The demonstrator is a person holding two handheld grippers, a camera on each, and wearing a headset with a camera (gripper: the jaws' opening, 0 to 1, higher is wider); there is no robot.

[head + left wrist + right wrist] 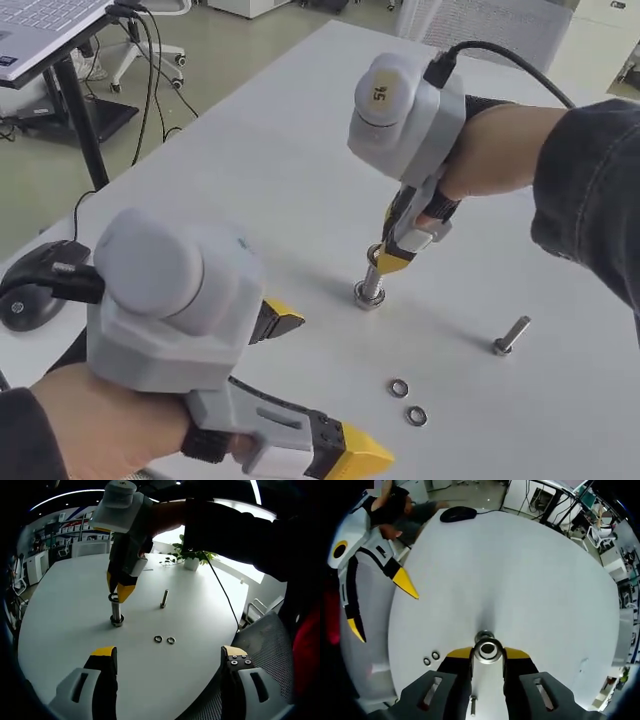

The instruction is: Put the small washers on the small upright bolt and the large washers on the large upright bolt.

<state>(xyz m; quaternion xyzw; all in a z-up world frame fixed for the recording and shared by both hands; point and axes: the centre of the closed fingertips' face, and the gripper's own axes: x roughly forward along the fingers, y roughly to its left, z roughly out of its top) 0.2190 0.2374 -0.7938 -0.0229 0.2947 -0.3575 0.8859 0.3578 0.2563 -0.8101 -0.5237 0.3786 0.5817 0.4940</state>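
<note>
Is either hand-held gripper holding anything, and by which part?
The right hand-held gripper pinches a large washer by its outer rim; the left hand-held gripper is open, holding nothing.

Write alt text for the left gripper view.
The right gripper holds a large washer at the top of the large upright bolt on a white table. Two small washers and a small bolt sit nearby.

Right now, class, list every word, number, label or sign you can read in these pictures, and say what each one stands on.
"15", lying sideways, so it might be "51": on the sticker atop the right gripper, which holds a large washer.
Keys of the laptop: too small to read.
Far-wall boards in the left gripper view: blurred, unreadable.
</note>
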